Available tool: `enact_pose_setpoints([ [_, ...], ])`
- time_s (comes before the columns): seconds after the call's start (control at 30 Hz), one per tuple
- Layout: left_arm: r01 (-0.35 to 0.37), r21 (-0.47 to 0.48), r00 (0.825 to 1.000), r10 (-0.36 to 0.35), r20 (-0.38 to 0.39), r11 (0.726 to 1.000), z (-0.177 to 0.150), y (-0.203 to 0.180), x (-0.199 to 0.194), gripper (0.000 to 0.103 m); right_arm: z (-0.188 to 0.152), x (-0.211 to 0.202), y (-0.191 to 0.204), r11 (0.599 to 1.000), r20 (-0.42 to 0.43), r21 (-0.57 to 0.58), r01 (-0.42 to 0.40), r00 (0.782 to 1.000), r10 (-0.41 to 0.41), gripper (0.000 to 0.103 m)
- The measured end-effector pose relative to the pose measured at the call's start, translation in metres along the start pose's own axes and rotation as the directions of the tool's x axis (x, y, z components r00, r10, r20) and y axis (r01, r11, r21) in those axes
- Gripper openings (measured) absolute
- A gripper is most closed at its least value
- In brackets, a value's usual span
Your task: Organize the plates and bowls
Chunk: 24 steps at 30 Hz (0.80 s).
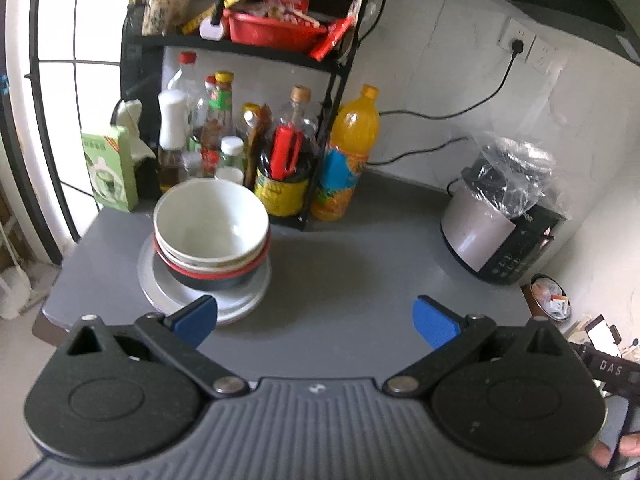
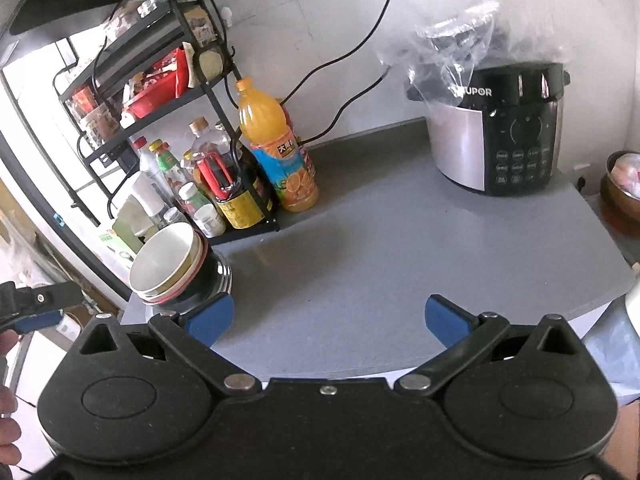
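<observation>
Both sets of fingers stand wide apart with nothing between them: the left gripper (image 1: 314, 322) hovers just short of the stack, and the right gripper (image 2: 328, 320) hangs over bare grey bench (image 1: 360, 272) to the right of it. From what I see, the crockery is already gathered at the near-left of the bench: a white bowl (image 1: 211, 222) nested on top of other bowls, one of them red-rimmed, over a dark bowl, all sitting on a metal plate (image 1: 240, 300). I judge the task nearly finished, so the step in hand is mostly checking the pile and backing away cleanly. I would keep my left blue pad (image 1: 196, 320) off the plate's near edge, since a nudge there could slide the whole pile toward the bench's left edge. The sauce bottles (image 1: 208, 132) on the black rack (image 1: 340, 80) sit just behind the stack, so I would not push anything farther back.
</observation>
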State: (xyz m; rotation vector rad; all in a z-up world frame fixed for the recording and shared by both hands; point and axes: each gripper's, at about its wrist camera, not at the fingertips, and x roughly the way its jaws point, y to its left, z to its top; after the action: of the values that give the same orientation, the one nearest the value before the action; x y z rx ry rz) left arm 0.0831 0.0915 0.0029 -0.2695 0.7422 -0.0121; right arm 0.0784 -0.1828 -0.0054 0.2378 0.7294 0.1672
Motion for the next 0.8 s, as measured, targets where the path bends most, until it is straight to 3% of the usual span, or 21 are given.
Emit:
enact_pose_setpoints([
  [0.17,0.043,-0.006,0.999,-0.043,0.016,0.999,0.006,0.013,-0.010,0.103,0.001,-0.010,0.026,1.000,0.025,-0.011,0.028,0.999,-0.028,0.103],
  [0.5,-0.024,0.094,0.999,0.020,0.048,0.995,0.005,0.026,-0.024,0.103,-0.004,-0.019,0.077,0.995,0.075,-0.064,0.075,0.995,-0.070,0.103],
  [0.8,-0.080,0.139,0.995,0.072,0.064,0.987,-0.005,0.033,-0.038,0.103,-0.016,-0.019,0.101,0.989,0.051,-0.137,0.055,0.998,-0.048,0.103],
])
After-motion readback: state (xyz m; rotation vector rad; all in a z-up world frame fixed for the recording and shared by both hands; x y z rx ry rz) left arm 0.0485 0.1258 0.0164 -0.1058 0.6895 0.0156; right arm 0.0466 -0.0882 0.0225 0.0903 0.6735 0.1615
